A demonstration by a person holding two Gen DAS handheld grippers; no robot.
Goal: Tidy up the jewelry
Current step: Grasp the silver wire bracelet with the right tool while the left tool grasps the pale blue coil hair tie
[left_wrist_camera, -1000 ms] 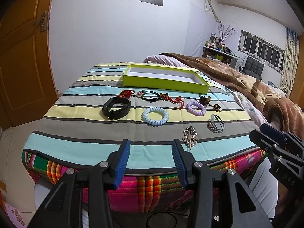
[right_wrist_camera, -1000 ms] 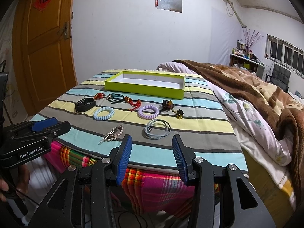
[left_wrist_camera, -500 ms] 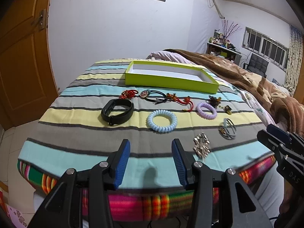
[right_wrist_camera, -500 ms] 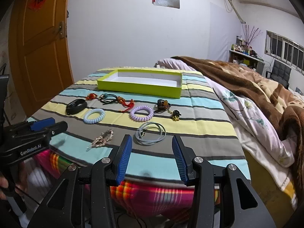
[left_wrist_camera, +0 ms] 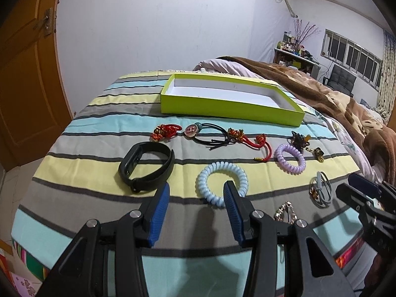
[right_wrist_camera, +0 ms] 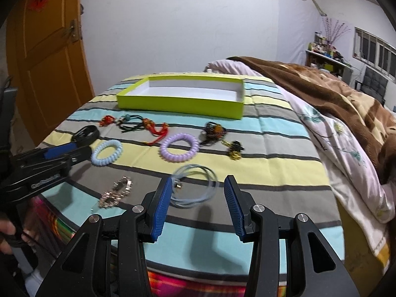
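Observation:
Jewelry lies spread on a striped cloth in front of an empty lime-green box (left_wrist_camera: 230, 107) (right_wrist_camera: 183, 104). My left gripper (left_wrist_camera: 196, 195) hangs open just short of a light-blue coil bracelet (left_wrist_camera: 222, 183) (right_wrist_camera: 107, 152), with a black wristband (left_wrist_camera: 146, 167) to its left. Open too, my right gripper (right_wrist_camera: 198, 191) hovers over a pale grey-blue cord bracelet (right_wrist_camera: 195, 188) (left_wrist_camera: 321, 191). A purple coil bracelet (right_wrist_camera: 178, 147) (left_wrist_camera: 290, 158), a silver chain bracelet (right_wrist_camera: 116, 193), red knot charms (left_wrist_camera: 250, 139), a black hair tie (left_wrist_camera: 210, 136) and a dark beaded piece (right_wrist_camera: 214, 130) lie around.
The cloth covers the foot of a bed; its front edge drops to a plaid side (right_wrist_camera: 188, 282). A brown blanket (right_wrist_camera: 346, 104) lies to the right. A wooden door (left_wrist_camera: 24, 79) stands on the left. A hand (right_wrist_camera: 7, 232) holds the left gripper.
Both grippers have moved forward and lower over the cloth, closer to the jewelry. The left now nears the blue coil, the right the grey-blue cord. Both stayed open.

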